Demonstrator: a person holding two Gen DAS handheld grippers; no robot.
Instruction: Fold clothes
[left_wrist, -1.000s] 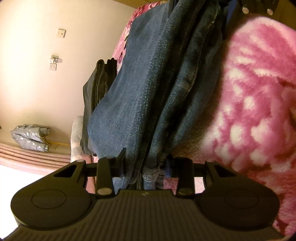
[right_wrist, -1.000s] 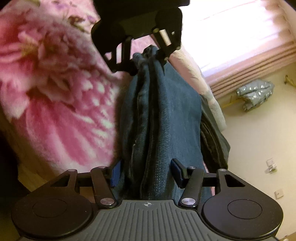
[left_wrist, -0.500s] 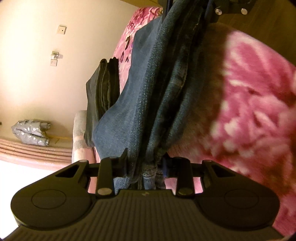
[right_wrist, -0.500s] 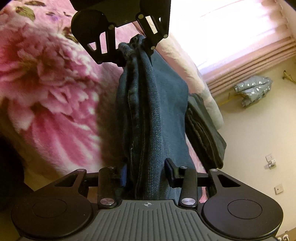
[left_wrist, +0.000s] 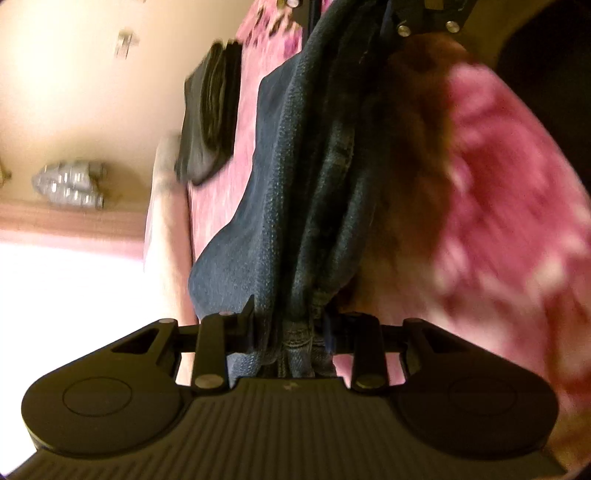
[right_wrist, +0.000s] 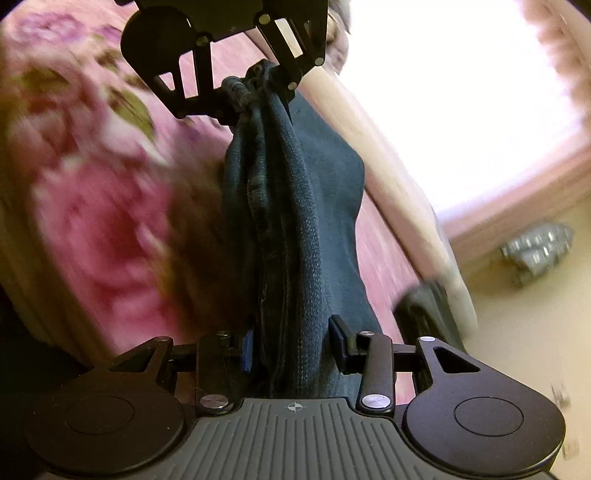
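A pair of dark blue jeans (left_wrist: 295, 192) is bunched lengthwise and stretched between my two grippers above a pink flowered blanket (left_wrist: 509, 192). My left gripper (left_wrist: 291, 325) is shut on one end of the jeans. My right gripper (right_wrist: 291, 343) is shut on the other end (right_wrist: 291, 221). Each gripper shows at the top of the other's view, the right one in the left wrist view (left_wrist: 391, 22), the left one in the right wrist view (right_wrist: 255, 92). The free side of the jeans hangs down toward the bed.
A folded dark garment (left_wrist: 210, 110) lies on the blanket near the bed's edge and shows again in the right wrist view (right_wrist: 428, 314). A beige wall, a silver bundle (left_wrist: 70, 184) on the floor and a bright window (right_wrist: 461, 103) lie beyond. Both views are blurred by motion.
Both grippers have kept their hold and lifted the jeans higher off the blanket. The cloth has drawn tighter and narrower between them, and the views have swung toward the window.
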